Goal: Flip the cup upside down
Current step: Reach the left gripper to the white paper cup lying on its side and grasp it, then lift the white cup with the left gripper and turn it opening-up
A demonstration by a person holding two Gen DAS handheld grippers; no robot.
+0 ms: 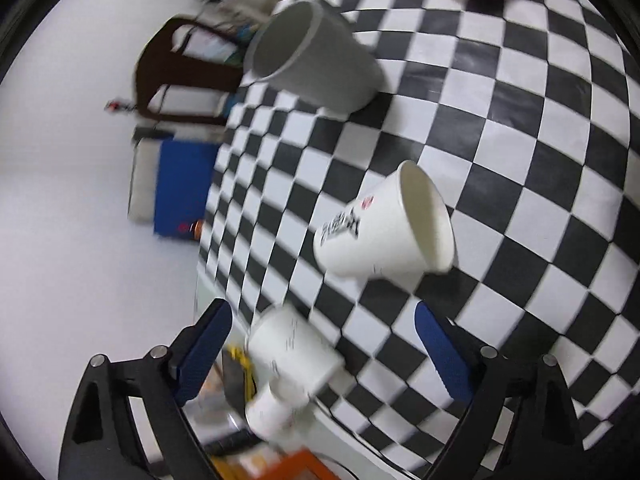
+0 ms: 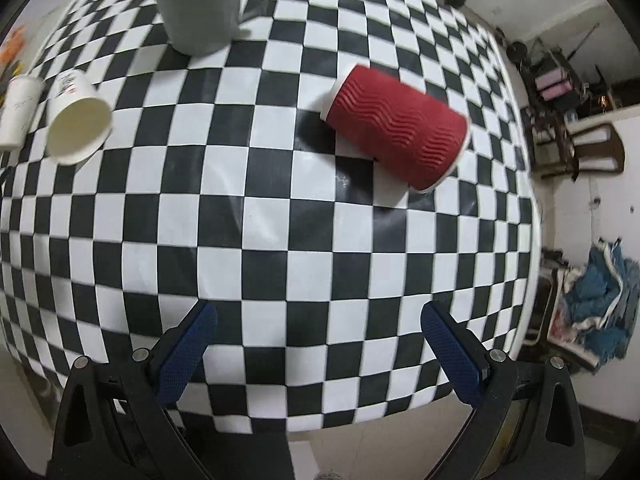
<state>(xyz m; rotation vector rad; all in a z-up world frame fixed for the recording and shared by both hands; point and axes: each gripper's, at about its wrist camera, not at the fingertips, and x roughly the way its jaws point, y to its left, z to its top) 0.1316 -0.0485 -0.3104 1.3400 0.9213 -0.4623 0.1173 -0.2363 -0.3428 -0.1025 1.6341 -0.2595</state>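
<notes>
I see both my left hand-held gripper point(image 1: 322, 326) and right hand-held gripper point(image 2: 320, 326) spread apart, empty; the red cup point(image 2: 398, 128) lies sideways on the far surface point(image 2: 280, 240).

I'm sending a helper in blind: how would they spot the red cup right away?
Look at the black-and-white checkered tablecloth. On its right half, nearer the room's clutter, the red cup lies on its side. It is the only red one, with wavy ribbing; the grey mug and white paper cup are plain-walled.
</notes>
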